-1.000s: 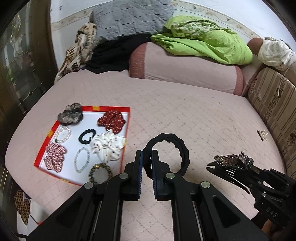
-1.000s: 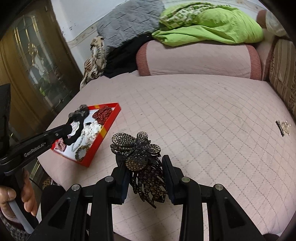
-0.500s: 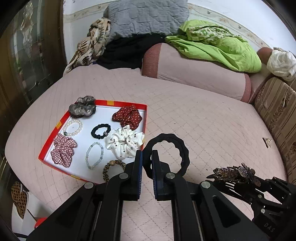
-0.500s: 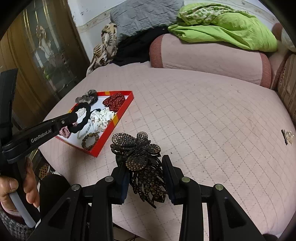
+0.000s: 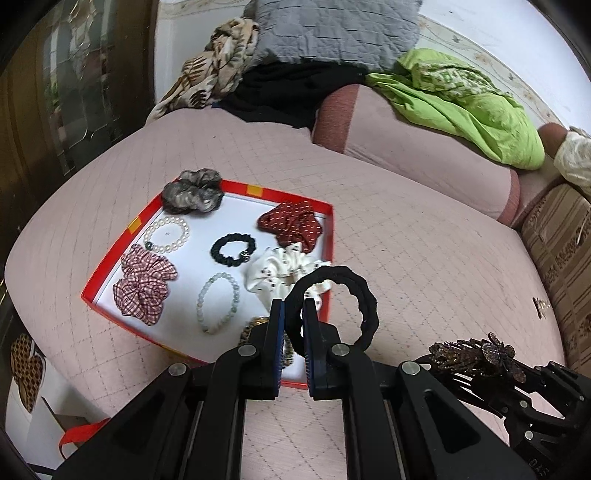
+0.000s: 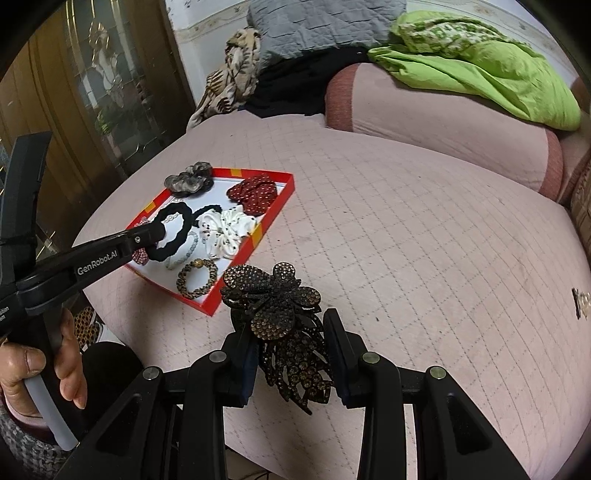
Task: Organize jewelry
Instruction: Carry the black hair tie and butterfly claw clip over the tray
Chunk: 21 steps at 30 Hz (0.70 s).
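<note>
My left gripper (image 5: 293, 314) is shut on a black hair tie (image 5: 364, 295) and holds it above the near right corner of a red-rimmed white tray (image 5: 330, 229). From the right wrist view the left gripper (image 6: 153, 232) hangs over the tray (image 6: 290, 184). The tray holds scrunchies, among them a white one (image 5: 275, 271), a checked one (image 5: 144, 284) and a red one (image 5: 291, 225), and bead bracelets. My right gripper (image 6: 291, 332) is shut on a dark rhinestone hair claw (image 6: 284, 317), to the tray's right; the claw shows in the left wrist view (image 5: 476, 354).
All lies on a pink quilted bed (image 5: 406, 240). A pink bolster (image 5: 424, 151), green cloth (image 5: 461, 103) and a grey pillow (image 5: 332, 33) are at the back. A small metal clip (image 6: 580, 302) lies at the far right. The bed's edge drops off at the left.
Both grippers have moved left toward the tray. The black hair tie has come over the tray's near right corner. The hair claw is closer to the tray.
</note>
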Tool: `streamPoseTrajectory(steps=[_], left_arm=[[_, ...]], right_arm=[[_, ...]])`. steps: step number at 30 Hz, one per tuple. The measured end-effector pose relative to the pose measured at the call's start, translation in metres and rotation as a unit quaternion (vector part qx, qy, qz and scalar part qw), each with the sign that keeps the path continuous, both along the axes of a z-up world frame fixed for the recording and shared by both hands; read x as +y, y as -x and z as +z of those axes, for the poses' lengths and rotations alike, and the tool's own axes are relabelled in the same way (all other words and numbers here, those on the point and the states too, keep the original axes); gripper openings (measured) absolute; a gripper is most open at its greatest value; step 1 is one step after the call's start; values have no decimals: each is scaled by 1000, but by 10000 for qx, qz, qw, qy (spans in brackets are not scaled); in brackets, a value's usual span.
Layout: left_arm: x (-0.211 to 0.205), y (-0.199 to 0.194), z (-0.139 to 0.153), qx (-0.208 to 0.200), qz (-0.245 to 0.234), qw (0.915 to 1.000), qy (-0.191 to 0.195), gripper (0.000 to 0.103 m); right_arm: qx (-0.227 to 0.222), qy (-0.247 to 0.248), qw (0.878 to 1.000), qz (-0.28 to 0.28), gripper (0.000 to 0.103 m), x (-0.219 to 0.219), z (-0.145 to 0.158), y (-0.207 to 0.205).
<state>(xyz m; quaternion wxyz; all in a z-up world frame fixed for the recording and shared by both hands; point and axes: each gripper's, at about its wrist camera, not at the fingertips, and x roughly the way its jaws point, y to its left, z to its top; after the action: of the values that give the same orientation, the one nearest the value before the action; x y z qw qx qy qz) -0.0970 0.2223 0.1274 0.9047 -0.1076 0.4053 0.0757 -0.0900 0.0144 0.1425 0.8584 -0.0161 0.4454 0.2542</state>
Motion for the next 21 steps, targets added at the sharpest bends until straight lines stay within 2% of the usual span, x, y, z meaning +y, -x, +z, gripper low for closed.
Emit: streamPoseTrajectory(steps=[11,21], left_arm=[[31,-8,-12,81,256,9996,116,9],[54,-27,-9,39,484,9986,-189,9]], right_arm=[[-16,34,9997,254,37,33,2,-12],[27,-89,9993,366,37,58,1,-30]])
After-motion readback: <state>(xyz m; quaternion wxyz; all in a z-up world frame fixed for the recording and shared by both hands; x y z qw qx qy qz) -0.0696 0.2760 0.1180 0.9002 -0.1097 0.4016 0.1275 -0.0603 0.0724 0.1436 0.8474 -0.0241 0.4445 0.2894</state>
